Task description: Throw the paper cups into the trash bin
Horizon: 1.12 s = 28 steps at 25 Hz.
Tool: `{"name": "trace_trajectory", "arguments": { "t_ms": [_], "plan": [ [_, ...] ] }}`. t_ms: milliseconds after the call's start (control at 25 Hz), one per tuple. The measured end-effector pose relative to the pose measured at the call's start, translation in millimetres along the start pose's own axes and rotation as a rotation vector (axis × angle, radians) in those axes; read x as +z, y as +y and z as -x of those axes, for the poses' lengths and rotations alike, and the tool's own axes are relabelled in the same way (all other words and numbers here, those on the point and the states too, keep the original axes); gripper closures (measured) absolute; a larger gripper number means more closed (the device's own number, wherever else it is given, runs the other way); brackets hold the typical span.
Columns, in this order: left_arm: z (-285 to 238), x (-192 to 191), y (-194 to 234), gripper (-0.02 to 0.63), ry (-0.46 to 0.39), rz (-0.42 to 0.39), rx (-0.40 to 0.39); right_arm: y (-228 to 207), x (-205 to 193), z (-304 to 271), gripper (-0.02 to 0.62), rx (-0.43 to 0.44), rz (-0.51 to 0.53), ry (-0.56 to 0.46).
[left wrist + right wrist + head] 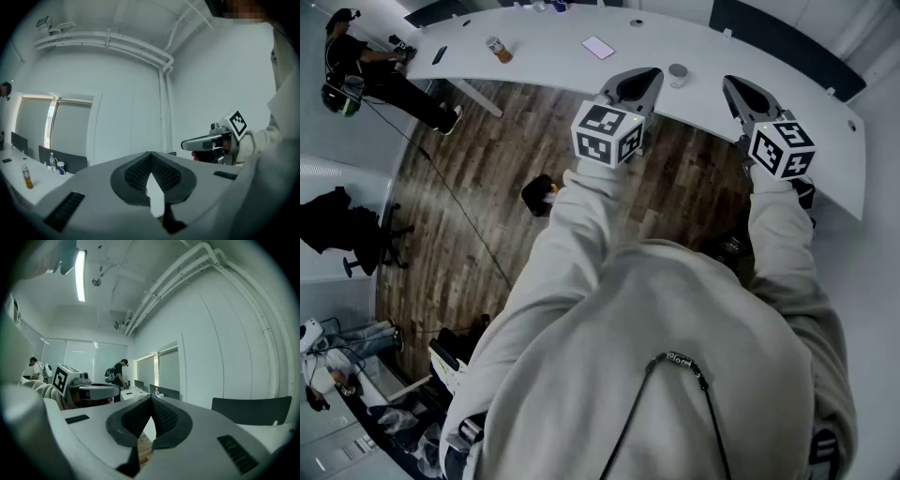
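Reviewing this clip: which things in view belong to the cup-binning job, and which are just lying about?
Job:
- paper cup on the white table
- dark container on the floor, probably the bin
- left gripper and right gripper, both shut and empty

Lying about:
- bottle
- white flat slab
- dark flat gadget
- office chair

No readable text, number or brand anywhere. Only black-white square marker patterns on left gripper [649, 75], right gripper [731, 84]. Bottle [498, 50] label illegible.
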<state>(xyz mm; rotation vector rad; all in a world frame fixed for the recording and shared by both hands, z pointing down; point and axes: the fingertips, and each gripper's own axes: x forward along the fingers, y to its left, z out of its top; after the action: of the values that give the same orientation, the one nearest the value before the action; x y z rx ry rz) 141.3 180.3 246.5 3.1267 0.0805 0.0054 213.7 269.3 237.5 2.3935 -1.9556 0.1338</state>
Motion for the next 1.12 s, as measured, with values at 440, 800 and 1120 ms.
{"name": "trace_trajectory", "arguments": {
  "t_ms": [440, 800, 1120],
  "plan": [
    [-5.1, -3.7, -3.4, 0.606, 0.005, -0.008, 0.010, -5.8, -4.3, 3.1, 0.577, 0.019, -0.019, 0.001],
    [-15.5, -14.6, -14.9, 0.606, 0.030, 0.016, -0.002, -16.6, -14.1, 8.0, 0.577, 0.042, -0.042, -0.003],
    [-31.6, -25.8, -23.6, 0.606, 0.055, 0.029, -0.024, -29.4, -33.8, 12.0, 0.577, 0.059, -0.070, 0.036]
  ]
}}
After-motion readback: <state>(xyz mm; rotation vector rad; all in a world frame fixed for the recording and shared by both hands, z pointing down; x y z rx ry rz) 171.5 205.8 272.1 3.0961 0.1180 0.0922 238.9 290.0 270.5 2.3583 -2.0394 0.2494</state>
